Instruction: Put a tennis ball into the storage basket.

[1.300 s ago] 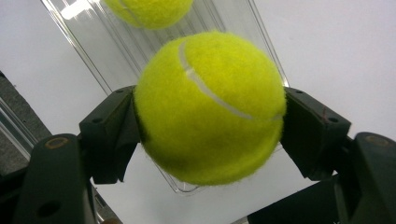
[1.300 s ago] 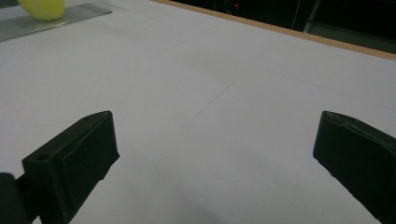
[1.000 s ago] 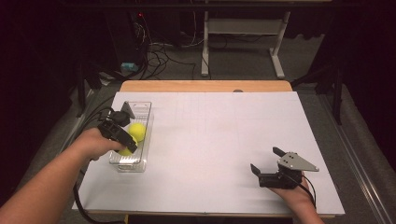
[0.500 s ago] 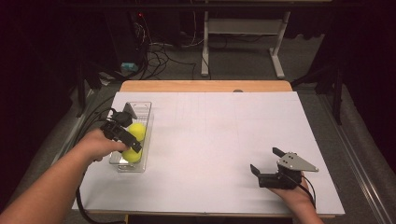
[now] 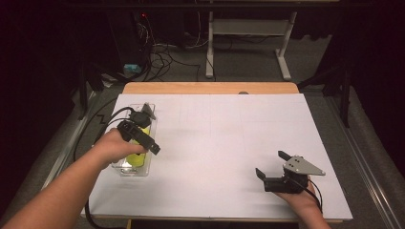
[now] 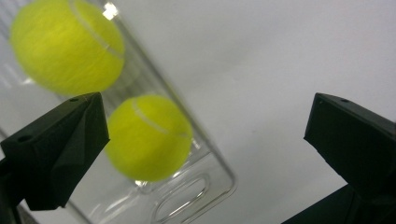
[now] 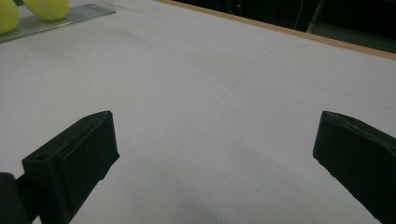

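A clear plastic box (image 5: pixel 125 169) stands at the table's left and holds two yellow tennis balls (image 5: pixel 135 159). My left gripper (image 5: pixel 152 131) hovers over the box; its jaws have just been opening and stand wide apart with nothing pressed between them. In the left gripper view the left gripper (image 6: pixel 205 140) looks down on one ball (image 6: pixel 149 137) beside its left jaw, on a second ball (image 6: pixel 65 46) farther off, and on the box (image 6: pixel 187 205). My right gripper (image 5: pixel 271 163) rests open at the front right, above bare white surface (image 7: pixel 215 149).
White paper (image 5: pixel 229 133) covers the table, with a wooden edge (image 5: pixel 210 88) at the far side. Cables and a metal table frame (image 5: pixel 248 33) lie on the dark floor behind. The left gripper's cable (image 5: pixel 102 121) trails off the table's left edge.
The left gripper has shifted a little to the right over the box and its jaws have opened. The right gripper has stayed where it was.
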